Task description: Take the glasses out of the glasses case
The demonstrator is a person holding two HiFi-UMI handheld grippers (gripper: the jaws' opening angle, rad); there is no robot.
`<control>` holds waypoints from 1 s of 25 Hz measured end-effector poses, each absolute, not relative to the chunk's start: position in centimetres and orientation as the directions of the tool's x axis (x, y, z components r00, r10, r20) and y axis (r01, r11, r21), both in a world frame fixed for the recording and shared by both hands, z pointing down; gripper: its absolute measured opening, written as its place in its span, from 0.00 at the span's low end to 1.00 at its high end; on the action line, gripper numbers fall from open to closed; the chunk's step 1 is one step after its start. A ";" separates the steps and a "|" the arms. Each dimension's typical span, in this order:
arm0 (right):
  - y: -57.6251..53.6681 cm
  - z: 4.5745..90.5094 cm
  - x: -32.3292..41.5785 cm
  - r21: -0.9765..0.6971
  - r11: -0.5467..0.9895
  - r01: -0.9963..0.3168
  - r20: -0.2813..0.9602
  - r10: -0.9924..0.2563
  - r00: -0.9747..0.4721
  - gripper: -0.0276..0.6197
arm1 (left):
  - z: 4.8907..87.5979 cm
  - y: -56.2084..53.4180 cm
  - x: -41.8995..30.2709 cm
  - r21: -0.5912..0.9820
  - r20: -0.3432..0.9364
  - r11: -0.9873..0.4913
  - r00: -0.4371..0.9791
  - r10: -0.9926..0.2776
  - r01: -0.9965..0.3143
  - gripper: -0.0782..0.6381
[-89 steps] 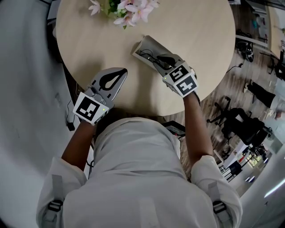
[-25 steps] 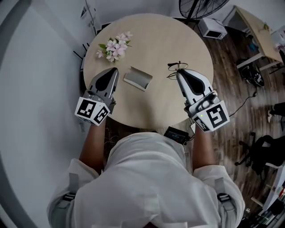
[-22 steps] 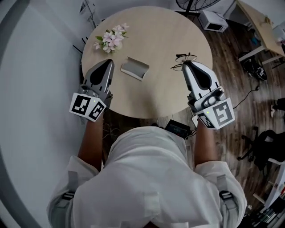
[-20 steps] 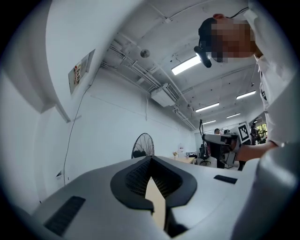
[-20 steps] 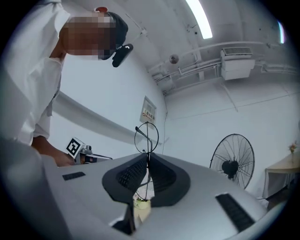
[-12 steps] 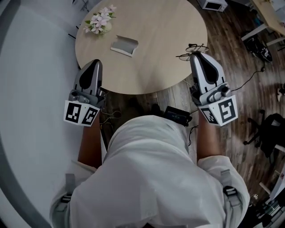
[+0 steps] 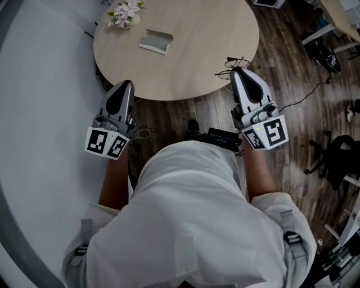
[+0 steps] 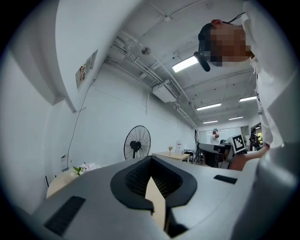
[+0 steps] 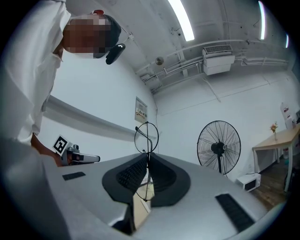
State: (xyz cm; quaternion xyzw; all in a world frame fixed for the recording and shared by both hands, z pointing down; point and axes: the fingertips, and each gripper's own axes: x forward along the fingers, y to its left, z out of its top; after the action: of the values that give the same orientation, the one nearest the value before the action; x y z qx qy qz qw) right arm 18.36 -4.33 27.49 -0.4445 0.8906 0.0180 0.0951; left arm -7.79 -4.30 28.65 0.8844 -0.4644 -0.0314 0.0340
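The open grey glasses case [image 7: 155,40] lies on the round wooden table [image 7: 208,50], near its far left side, with nothing visible inside it. My right gripper [image 7: 236,71] is off the table's near right edge, over the floor, shut on the thin wire-rimmed glasses [image 7: 232,61]. In the right gripper view the glasses [image 9: 146,137] stick up from between the shut jaws of the right gripper [image 9: 148,158]. My left gripper [image 7: 128,84] hangs off the table's near left edge; its jaws are shut with nothing in them, as the left gripper view [image 8: 151,158] shows.
Pink flowers [image 7: 125,12] stand at the table's far left, behind the case. A standing fan [image 9: 218,146] and a white box [image 9: 247,182] are on the wooden floor beyond. A dark device [image 7: 223,138] sits in front of the person. Cables and an office chair [image 7: 336,163] lie to the right.
The right gripper was in the case 3.6 s ago; it now holds the glasses away from it. In the last second both grippers drew back off the table towards the person.
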 end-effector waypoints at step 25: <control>6.2 32.4 9.6 -0.092 0.749 -0.657 -0.010 -0.660 -0.751 0.09 | 32.6 10.3 -9.4 0.220 -0.035 -0.512 0.518 -0.855 -0.830 0.13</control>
State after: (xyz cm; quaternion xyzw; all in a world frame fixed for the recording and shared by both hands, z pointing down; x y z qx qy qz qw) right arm 9.63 6.25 32.39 -0.3521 0.9348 -0.0411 0.0209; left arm -9.41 10.33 32.64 0.8667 -0.4860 -0.0696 0.0881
